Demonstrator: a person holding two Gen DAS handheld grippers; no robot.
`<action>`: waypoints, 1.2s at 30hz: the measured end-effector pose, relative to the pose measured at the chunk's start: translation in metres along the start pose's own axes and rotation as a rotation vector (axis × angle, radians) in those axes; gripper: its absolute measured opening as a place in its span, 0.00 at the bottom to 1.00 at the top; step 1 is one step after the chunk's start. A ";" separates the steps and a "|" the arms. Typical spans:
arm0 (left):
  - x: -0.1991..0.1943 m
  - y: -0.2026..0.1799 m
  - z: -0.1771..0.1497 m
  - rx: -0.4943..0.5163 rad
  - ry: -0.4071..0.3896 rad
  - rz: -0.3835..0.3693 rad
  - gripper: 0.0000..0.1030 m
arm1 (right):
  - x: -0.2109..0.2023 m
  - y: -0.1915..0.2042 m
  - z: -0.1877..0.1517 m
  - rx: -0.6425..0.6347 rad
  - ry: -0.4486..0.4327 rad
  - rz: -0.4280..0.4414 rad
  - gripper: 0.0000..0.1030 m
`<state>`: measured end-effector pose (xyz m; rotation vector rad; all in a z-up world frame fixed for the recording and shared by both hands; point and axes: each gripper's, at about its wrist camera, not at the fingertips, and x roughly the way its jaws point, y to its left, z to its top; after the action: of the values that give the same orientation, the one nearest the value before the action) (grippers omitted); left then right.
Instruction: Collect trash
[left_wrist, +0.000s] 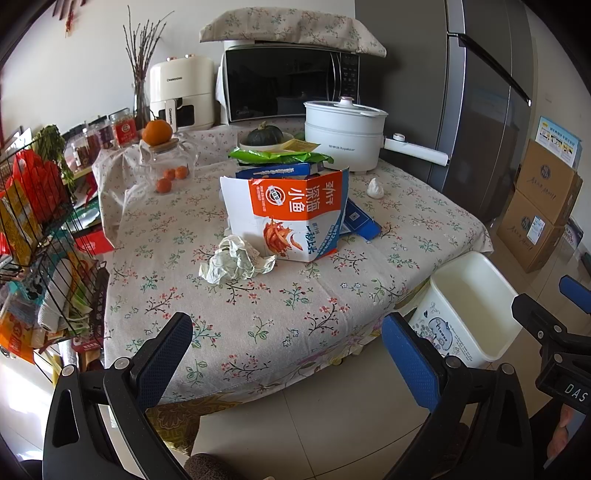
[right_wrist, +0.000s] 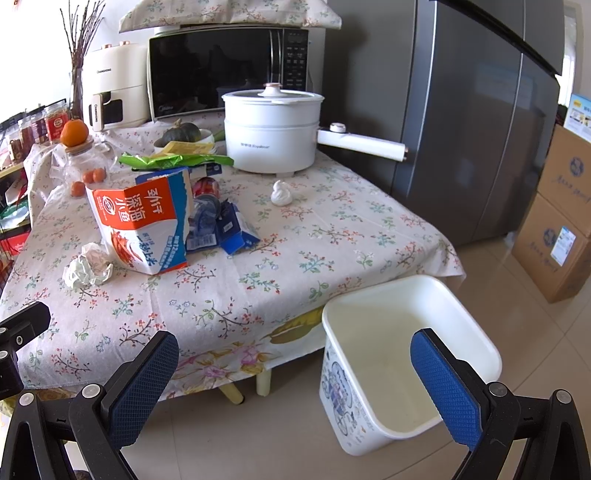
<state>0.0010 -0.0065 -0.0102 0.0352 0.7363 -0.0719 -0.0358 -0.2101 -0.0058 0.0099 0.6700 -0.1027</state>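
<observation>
An orange and white snack box (left_wrist: 295, 218) (right_wrist: 142, 227) stands on the floral tablecloth. A crumpled paper wad (left_wrist: 234, 260) (right_wrist: 86, 269) lies at its front left. Blue torn packaging (left_wrist: 360, 219) (right_wrist: 225, 225) lies beside the box, and a green wrapper (left_wrist: 277, 156) (right_wrist: 173, 160) rests behind it. A small white tissue twist (left_wrist: 375, 189) (right_wrist: 280, 194) sits alone farther right. An empty white bin (left_wrist: 469, 310) (right_wrist: 402, 358) stands on the floor at the table's corner. My left gripper (left_wrist: 288, 358) hangs open before the table's front edge. My right gripper (right_wrist: 295, 384) is open too, above the floor by the bin.
At the back of the table (right_wrist: 295, 266) stand a white electric pot (right_wrist: 271, 131), a microwave (left_wrist: 291, 83), an air fryer (left_wrist: 181, 92), a squash (left_wrist: 264, 134) and a glass jar topped by an orange (left_wrist: 157, 133). A wire rack (left_wrist: 40, 236) is left; fridge (right_wrist: 476, 122) and cardboard boxes (right_wrist: 557, 214) right.
</observation>
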 end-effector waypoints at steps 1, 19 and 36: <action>0.000 0.000 0.000 0.000 0.000 0.000 1.00 | 0.000 0.000 0.000 0.000 0.000 0.000 1.00; 0.000 0.000 0.000 0.000 -0.002 0.000 1.00 | 0.000 0.001 0.000 0.000 0.000 0.000 1.00; 0.006 0.003 0.005 -0.007 0.011 -0.004 1.00 | -0.003 0.000 0.010 -0.007 0.022 0.004 1.00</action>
<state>0.0086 -0.0037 -0.0104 0.0274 0.7476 -0.0727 -0.0321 -0.2106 0.0042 0.0055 0.6925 -0.0969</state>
